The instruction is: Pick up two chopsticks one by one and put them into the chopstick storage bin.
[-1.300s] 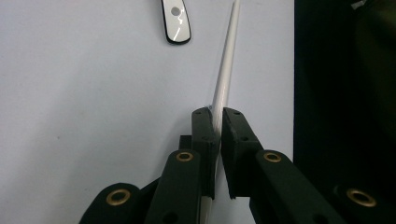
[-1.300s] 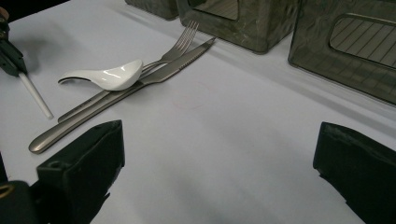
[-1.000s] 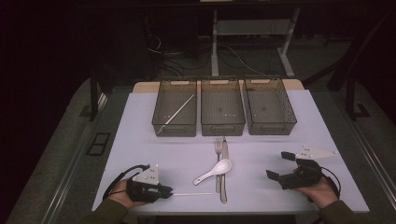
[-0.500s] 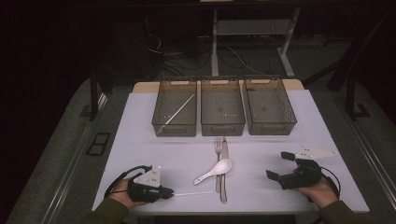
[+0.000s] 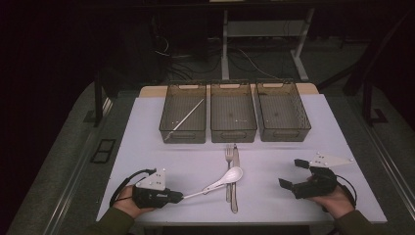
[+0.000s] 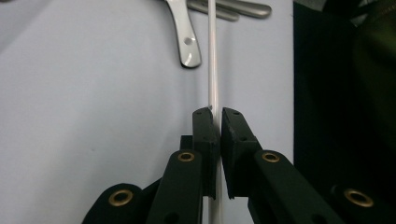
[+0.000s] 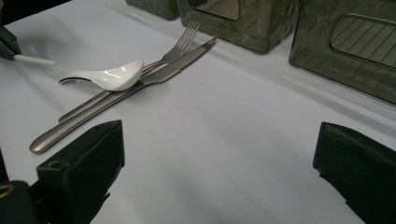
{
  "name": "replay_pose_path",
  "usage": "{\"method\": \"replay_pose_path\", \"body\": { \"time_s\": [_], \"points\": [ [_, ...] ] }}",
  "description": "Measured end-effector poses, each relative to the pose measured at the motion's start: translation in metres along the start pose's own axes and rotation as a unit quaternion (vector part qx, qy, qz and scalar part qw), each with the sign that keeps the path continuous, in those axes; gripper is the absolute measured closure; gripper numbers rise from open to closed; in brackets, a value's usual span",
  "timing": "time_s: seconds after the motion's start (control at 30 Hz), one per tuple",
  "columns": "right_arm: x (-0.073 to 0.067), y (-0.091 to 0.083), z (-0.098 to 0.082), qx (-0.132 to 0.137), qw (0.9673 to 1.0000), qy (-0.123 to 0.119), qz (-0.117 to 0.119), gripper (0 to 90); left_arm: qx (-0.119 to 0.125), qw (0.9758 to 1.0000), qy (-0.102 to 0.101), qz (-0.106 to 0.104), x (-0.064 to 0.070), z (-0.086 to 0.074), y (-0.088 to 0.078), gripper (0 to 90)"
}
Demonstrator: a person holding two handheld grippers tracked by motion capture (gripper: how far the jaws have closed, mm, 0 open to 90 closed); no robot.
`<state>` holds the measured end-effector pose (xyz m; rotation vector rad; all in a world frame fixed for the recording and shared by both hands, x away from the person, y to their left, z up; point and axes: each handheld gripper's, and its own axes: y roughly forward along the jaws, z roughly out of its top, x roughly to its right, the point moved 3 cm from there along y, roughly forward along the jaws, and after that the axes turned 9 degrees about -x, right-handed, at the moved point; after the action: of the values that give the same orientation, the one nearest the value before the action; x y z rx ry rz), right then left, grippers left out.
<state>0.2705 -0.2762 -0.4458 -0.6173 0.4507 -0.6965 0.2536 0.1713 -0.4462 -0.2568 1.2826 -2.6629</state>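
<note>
Chopstick (image 5: pixel 185 118) in left bin (image 5: pixel 170 128); left gripper (image 5: pixel 179 196) fingers clamp chopstick; right gripper (image 5: pixel 292 174) fingers apart.

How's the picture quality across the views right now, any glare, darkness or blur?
High view: dim and soft, room black around the lit table. Left gripper view: the left tongs look sharp on the white stick; right side dark. Right gripper view: glare streaks on the white spoon, near tongs blurred.
</note>
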Motion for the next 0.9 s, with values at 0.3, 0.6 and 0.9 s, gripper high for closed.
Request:
{"method": "replay_pose_path", "body": {
  "time_s": [0.3, 0.6, 0.9],
  "points": [
    [0.000, 0.000, 0.000, -0.001, 1.0000, -0.001, -0.001, 2.0, 0.044, 0.9970, -0.045, 0.044, -0.013, 0.013, -0.008, 84.2],
    [0.000, 0.001, 0.000, -0.001, 1.0000, -0.002, -0.001, 2.0, 0.083, 0.9905, -0.079, 0.077, -0.029, 0.027, -0.016, 84.2],
    [0.001, 0.001, 0.000, 0.000, 1.0000, 0.001, -0.002, 2.0, 0.106, 0.9856, -0.095, 0.092, -0.045, 0.038, -0.023, 84.2]
  ]
}}
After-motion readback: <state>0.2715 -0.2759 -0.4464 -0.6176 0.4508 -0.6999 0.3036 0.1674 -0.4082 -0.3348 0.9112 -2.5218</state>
